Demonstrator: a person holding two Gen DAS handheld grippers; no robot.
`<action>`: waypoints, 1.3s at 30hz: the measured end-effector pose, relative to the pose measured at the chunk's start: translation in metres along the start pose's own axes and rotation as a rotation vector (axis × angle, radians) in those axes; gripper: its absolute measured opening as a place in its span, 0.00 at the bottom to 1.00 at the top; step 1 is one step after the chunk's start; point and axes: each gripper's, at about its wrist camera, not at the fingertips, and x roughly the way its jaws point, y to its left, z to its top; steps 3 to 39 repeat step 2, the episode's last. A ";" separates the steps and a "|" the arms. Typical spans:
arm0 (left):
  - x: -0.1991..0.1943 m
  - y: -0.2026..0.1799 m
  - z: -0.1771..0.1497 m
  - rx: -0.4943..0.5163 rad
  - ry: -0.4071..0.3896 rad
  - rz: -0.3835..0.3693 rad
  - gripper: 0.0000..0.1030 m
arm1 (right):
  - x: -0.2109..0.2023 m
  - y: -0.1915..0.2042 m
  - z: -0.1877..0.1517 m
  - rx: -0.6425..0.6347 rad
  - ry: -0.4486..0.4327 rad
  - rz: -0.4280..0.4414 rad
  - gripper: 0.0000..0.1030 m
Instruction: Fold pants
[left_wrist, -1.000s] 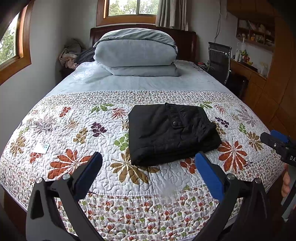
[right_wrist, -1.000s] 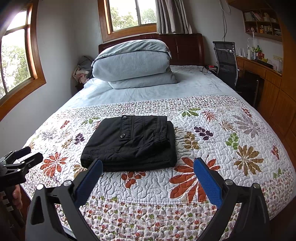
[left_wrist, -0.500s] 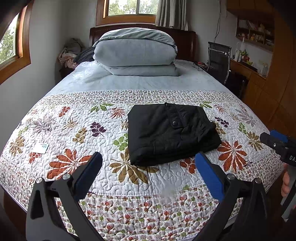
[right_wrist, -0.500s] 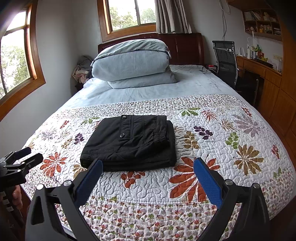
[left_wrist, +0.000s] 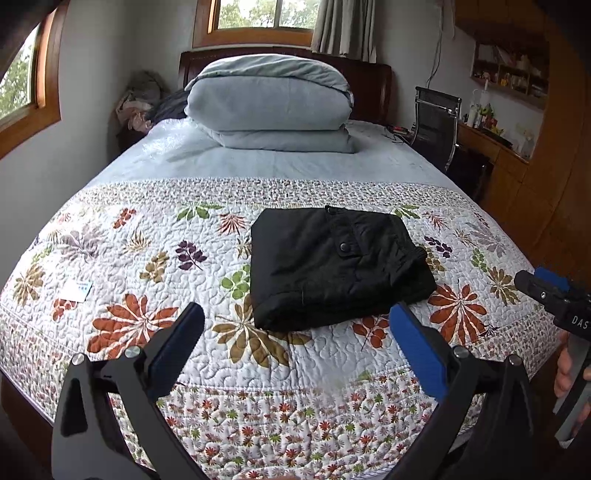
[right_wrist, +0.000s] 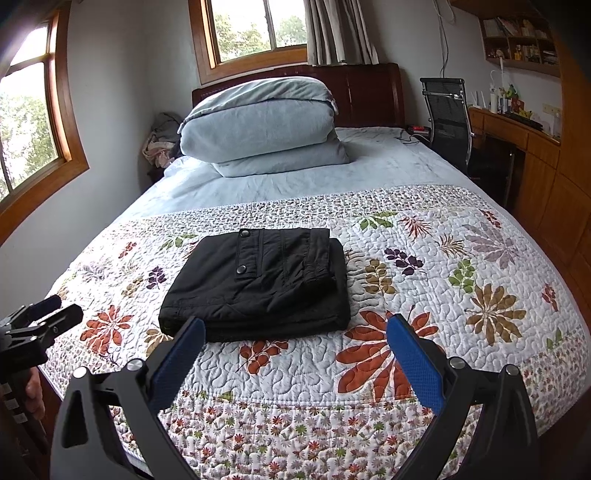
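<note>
Black pants (left_wrist: 334, 264) lie folded into a compact rectangle on the floral quilt (left_wrist: 147, 258), snap buttons facing up; they also show in the right wrist view (right_wrist: 258, 284). My left gripper (left_wrist: 295, 325) is open and empty, held back above the bed's foot edge, short of the pants. My right gripper (right_wrist: 295, 332) is open and empty, also held back near the foot edge. Each gripper appears at the edge of the other's view: the right one (left_wrist: 546, 291) and the left one (right_wrist: 48, 317).
A folded grey duvet (left_wrist: 269, 107) sits at the head of the bed. A black office chair (left_wrist: 437, 125) and wooden desk (right_wrist: 517, 136) stand to the right. Windows and a wall are on the left. A white label (left_wrist: 75, 290) lies on the quilt.
Both grippers have drawn back slightly and steadied; the pants have not moved.
</note>
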 end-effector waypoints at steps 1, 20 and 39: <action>0.001 0.000 0.000 0.002 0.002 0.004 0.97 | 0.001 0.000 0.000 -0.001 0.001 0.001 0.97; 0.002 0.000 0.000 0.008 0.007 0.008 0.97 | 0.001 0.000 0.000 0.000 0.003 0.002 0.97; 0.002 0.000 0.000 0.008 0.007 0.008 0.97 | 0.001 0.000 0.000 0.000 0.003 0.002 0.97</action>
